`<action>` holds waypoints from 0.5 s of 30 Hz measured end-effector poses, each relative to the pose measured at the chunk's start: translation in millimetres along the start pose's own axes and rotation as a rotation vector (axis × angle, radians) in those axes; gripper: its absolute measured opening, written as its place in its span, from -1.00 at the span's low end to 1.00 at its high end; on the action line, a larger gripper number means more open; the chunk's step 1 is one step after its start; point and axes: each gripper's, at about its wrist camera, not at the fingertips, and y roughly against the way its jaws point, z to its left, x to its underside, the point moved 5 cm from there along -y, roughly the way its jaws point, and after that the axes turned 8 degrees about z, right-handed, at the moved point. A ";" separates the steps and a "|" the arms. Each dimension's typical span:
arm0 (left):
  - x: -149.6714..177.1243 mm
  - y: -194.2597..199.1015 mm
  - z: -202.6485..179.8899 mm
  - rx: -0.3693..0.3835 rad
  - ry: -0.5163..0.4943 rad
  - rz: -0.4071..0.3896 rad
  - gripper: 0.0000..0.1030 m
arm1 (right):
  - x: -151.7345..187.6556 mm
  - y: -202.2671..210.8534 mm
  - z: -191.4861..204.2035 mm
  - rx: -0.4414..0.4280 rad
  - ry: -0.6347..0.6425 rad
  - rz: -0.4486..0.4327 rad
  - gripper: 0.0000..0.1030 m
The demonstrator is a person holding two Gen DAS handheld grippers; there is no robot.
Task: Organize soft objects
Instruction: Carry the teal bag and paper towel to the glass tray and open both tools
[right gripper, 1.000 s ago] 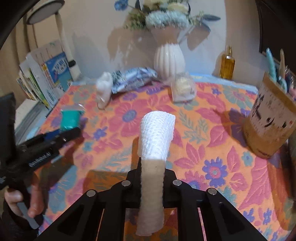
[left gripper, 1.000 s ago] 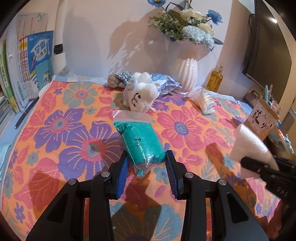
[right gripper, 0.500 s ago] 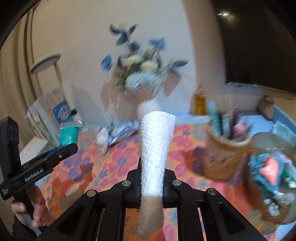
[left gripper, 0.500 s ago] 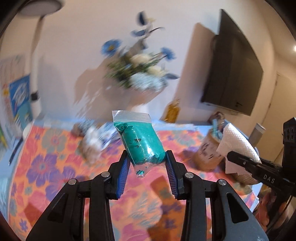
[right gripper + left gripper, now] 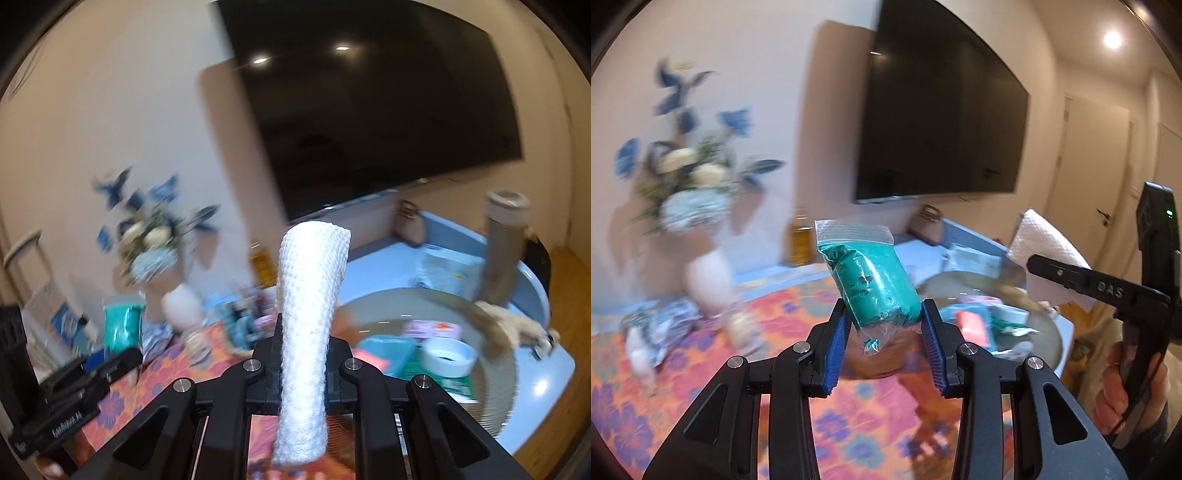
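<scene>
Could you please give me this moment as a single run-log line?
left gripper: shut on clear zip bag of teal dough | right gripper: shut on white knitted cloth roll | both above round basket

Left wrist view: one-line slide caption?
Left gripper holding a bagged teal lump, right gripper holding a white cloth, round basket beyond.

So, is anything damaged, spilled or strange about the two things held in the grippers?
Mostly no. The teal bag sits tilted in the left gripper, with loose teal crumbs in its bottom corner, inside the plastic. The white cloth is pinched flat in the right gripper, undamaged.
</scene>
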 end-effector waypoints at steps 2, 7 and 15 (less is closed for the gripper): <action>-7.6 -16.6 -21.1 0.040 -0.034 0.015 -0.31 | -2.6 0.2 -28.2 0.031 -0.058 0.007 -0.77; -15.1 -56.2 -62.2 0.095 -0.097 0.067 -0.31 | -7.2 -12.0 -67.3 0.079 -0.129 0.032 -0.77; -18.4 -112.6 -86.5 0.120 -0.122 0.162 -0.26 | -13.1 -54.3 -99.6 0.110 -0.173 0.140 -0.68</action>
